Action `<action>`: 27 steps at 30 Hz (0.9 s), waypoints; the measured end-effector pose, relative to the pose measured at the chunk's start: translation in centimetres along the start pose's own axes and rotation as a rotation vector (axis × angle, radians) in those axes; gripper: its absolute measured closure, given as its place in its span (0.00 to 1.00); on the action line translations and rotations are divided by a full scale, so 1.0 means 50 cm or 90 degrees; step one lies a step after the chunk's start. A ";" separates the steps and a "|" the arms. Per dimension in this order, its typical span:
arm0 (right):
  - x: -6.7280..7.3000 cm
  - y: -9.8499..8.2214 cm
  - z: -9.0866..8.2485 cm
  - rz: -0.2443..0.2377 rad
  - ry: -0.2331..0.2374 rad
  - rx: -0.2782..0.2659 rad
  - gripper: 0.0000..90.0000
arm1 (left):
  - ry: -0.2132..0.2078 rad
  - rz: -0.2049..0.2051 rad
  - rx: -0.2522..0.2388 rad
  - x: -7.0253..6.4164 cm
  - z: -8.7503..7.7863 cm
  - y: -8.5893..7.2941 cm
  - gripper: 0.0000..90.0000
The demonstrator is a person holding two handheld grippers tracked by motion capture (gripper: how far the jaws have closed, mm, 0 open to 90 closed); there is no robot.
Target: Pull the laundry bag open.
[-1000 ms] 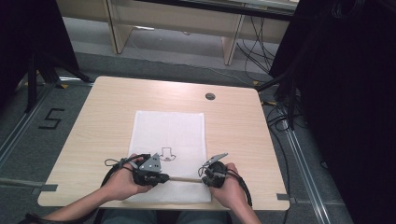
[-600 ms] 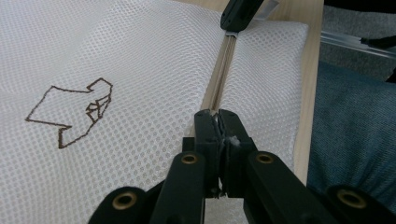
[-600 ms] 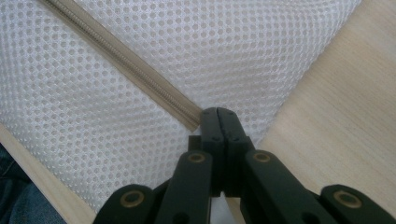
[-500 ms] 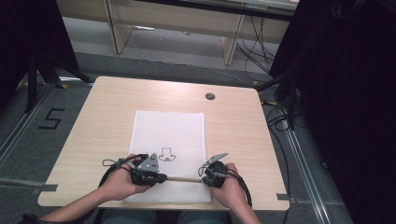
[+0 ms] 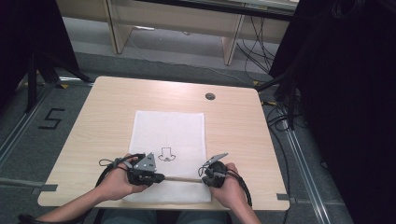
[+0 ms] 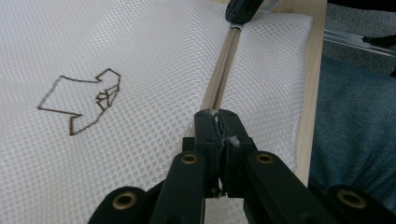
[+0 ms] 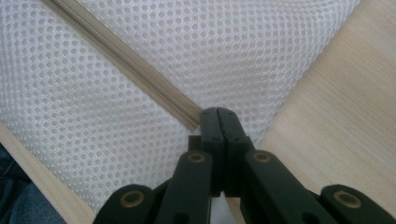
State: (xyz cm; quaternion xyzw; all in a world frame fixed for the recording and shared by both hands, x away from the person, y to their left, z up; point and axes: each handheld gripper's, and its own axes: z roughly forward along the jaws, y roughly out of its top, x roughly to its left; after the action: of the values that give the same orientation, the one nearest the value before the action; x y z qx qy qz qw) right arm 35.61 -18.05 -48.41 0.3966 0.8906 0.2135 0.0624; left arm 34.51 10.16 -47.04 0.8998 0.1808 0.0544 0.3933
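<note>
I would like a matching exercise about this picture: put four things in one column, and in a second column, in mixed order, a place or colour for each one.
Things:
1. mesh bag
2. zipper
3. round grommet
4. left gripper

Descriptions:
A. dark, set in the table's far right part
B. white, lying flat on the table
C. beige, running between the two grippers
D. black, shut at the zipper's left end

Pairs: 1-B, 2-C, 3-A, 4-D
</note>
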 end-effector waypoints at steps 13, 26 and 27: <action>-0.005 0.001 0.002 -0.017 -0.003 -0.008 1.00 | 0.007 -0.015 0.007 0.006 -0.010 -0.020 0.97; -0.002 0.001 0.001 -0.010 -0.003 -0.004 1.00 | 0.007 -0.025 0.003 0.010 -0.018 -0.027 0.97; 0.000 0.000 0.000 -0.003 -0.005 -0.002 1.00 | 0.008 -0.024 0.004 0.011 -0.018 -0.027 0.97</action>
State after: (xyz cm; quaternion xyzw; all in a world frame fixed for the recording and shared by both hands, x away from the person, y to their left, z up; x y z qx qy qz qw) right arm 35.64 -18.05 -48.43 0.3950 0.8910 0.2135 0.0670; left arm 34.41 11.82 -47.40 0.8972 0.2003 0.0519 0.3902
